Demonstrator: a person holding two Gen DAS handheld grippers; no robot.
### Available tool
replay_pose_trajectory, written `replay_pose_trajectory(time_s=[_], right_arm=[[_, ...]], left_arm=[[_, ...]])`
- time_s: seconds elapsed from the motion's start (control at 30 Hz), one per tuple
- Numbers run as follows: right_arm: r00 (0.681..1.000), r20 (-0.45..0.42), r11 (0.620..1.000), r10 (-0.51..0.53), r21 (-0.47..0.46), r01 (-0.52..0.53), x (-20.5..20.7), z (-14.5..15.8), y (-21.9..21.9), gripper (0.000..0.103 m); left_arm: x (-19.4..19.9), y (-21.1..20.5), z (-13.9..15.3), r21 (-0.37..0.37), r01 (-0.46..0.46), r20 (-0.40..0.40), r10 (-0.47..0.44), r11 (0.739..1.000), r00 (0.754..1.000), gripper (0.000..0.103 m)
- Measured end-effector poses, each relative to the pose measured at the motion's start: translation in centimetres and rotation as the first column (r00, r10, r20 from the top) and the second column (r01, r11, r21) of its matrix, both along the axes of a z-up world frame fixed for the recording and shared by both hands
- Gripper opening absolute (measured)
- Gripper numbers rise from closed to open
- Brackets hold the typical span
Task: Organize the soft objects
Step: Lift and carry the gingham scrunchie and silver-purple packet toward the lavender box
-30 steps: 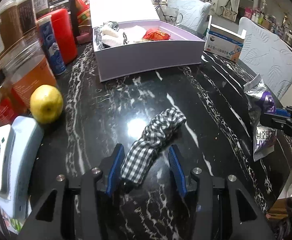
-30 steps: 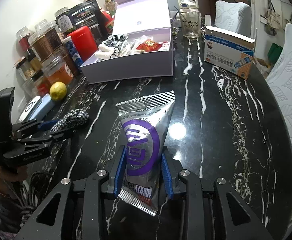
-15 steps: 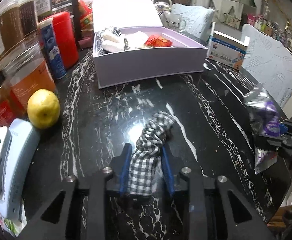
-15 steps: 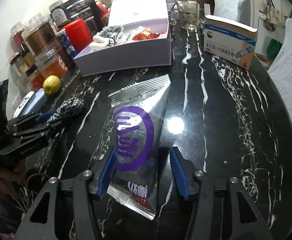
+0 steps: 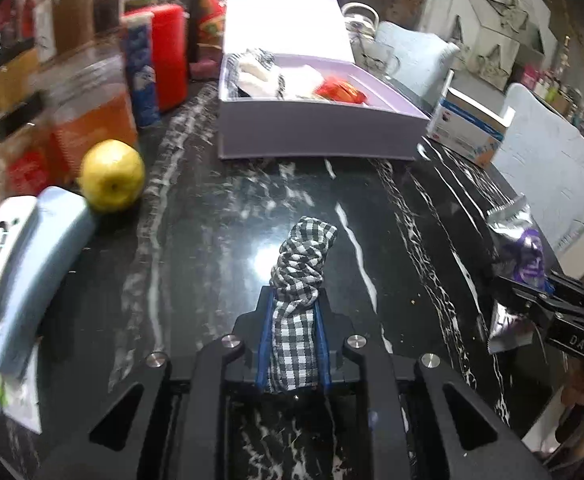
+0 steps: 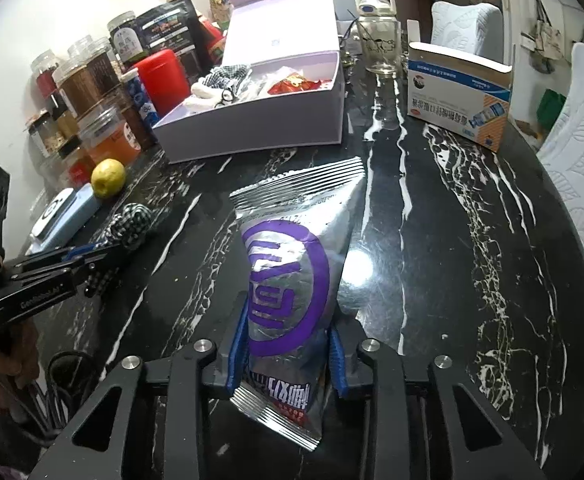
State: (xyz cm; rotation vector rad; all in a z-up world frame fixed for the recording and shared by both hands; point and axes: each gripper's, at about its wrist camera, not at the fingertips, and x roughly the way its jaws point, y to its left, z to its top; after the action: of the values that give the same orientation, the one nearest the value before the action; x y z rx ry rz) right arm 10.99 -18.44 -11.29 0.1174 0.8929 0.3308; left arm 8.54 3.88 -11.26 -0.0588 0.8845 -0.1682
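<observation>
Between the closed jaws of the left tool (image 5: 293,332), a soft, light checkered cloth (image 5: 301,276) is pinched at its end, while a crinkly, slippery snack bag (image 6: 292,280) is clamped low by the right tool (image 6: 288,354).

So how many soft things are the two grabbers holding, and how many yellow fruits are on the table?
Checked cloths held: 1, in the left gripper, the cloth
Snack bags held: 1, in the right gripper, the bag
Yellow fruits: 1, the lemon
Total: 3
</observation>
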Motion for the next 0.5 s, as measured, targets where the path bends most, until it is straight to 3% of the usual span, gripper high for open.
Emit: replay_pose_trajectory(time_s=[0.5], right_arm=[[1.0,0.015,0.995,0.019,0.098,-0.021,-1.3,1.8,0.0,0.029]], left_arm=[[-1.2,-1.4,4.1,-0.07,0.072,0.096,-0.065,0.995,0.993,0.019]])
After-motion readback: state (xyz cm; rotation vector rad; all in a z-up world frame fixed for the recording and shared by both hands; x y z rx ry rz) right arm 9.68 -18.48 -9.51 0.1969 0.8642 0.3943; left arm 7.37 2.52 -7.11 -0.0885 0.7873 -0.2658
